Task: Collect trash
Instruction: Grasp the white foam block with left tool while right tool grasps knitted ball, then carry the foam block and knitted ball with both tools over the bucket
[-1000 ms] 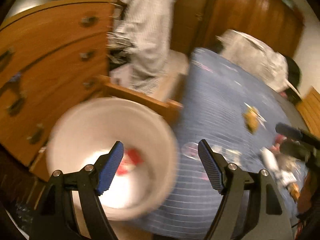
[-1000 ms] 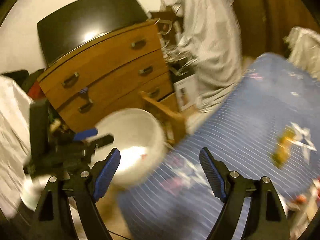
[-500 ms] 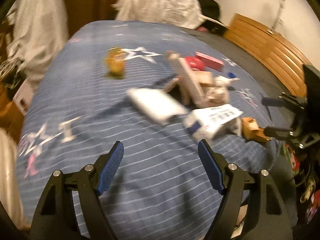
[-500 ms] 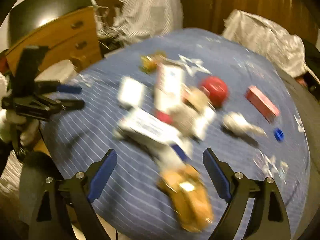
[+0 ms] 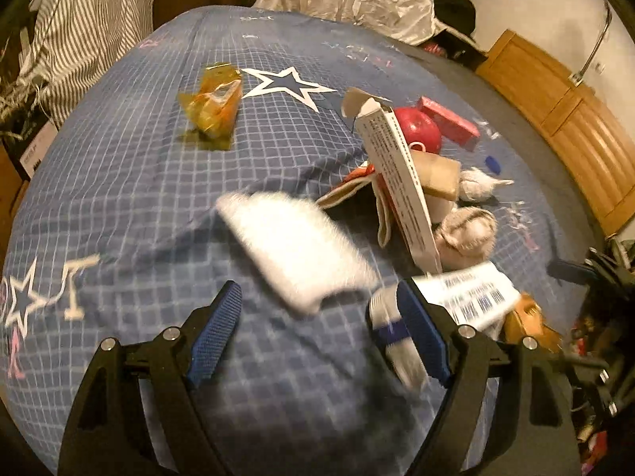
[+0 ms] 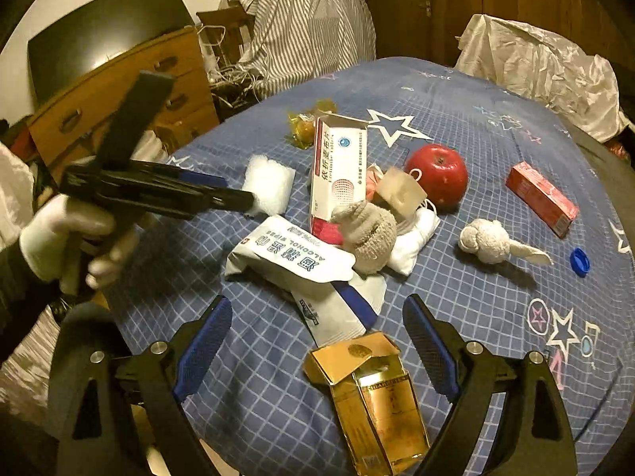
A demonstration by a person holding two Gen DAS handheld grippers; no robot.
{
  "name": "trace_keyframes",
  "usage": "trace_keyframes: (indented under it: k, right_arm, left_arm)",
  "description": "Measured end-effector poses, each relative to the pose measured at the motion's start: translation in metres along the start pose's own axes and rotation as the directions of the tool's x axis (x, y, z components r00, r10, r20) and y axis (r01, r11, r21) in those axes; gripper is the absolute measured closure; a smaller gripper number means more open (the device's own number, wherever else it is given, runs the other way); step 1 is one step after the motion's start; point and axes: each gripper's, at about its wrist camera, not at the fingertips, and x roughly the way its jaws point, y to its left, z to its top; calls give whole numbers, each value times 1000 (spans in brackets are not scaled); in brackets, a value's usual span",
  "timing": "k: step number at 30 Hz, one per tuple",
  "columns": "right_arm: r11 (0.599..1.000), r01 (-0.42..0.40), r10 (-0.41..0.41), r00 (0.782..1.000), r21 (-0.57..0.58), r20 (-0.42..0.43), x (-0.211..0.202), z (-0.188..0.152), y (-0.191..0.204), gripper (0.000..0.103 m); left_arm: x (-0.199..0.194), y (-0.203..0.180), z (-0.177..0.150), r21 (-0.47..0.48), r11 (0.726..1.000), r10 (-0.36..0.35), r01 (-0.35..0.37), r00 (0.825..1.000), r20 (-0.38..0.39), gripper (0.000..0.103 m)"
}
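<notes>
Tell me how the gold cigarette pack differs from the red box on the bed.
The gold cigarette pack has its lid flipped open; the red box is closed. The gold pack lies at the bed's near edge between the right gripper's open jaws; the red box lies far off, beyond the apple. Both lie flat on the blue blanket.

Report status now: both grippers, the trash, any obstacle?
Left gripper open, empty, at white pad. Right gripper open, empty, over gold box. Nothing blocking.

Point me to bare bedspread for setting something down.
Free: the wide stretch of bedspread left of the white pad, below the yellow wrapper. Also behind the apple, toward the crumpled sheet. Crowded: boxes, wipes and tissues around the medicine box.
</notes>
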Motion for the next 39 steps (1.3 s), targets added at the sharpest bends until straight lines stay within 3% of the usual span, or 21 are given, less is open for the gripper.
trace_keyframes:
  k: [5, 11, 18, 21, 24, 28, 30, 33, 36, 39]
  right_arm:
    - [1000, -9, 9, 1000, 16, -10, 5, -4, -11, 15]
    - [996, -31, 30, 999, 82, 11, 6, 0, -36, 15]
    - [976, -109, 104, 994, 187, 33, 24, 19, -51, 15]
    - [968, -96, 92, 995, 232, 25, 41, 31, -57, 15]
    - [965, -63, 65, 998, 253, 0, 58, 41, -60, 21]
    - [972, -9, 24, 998, 233, -60, 81, 49, -55, 39]
    - [975, -1, 20, 996, 223, -82, 91, 48, -51, 43]
    - [981, 34, -18, 996, 190, -88, 95, 49, -42, 57]
    - [983, 42, -31, 997, 181, -67, 92, 49, -41, 67]
    - [982, 47, -46, 999, 185, -11, 75, 47, -40, 69]
  left_arm:
    - [21, -2, 8, 11, 996, 89, -89, 996, -23, 26]
    - [13, 34, 5, -2, 982, 187, -187, 982, -25, 26]
    - [-18, 32, 16, 51, 984, 169, -172, 983, 66, 18]
    - [-17, 24, 26, 92, 983, 149, -157, 984, 93, 12]
    - [0, 14, 32, 162, 972, 163, -172, 984, 71, 12]
    - [20, 17, 35, 152, 971, 179, -183, 983, 43, 12]
    - [27, 22, 36, 137, 974, 175, -178, 984, 31, 18]
    - [37, 25, 36, 118, 979, 165, -165, 986, 7, 48]
    - [36, 23, 33, 115, 980, 161, -163, 987, 27, 51]
    - [24, 20, 28, 92, 981, 163, -169, 984, 68, 52]
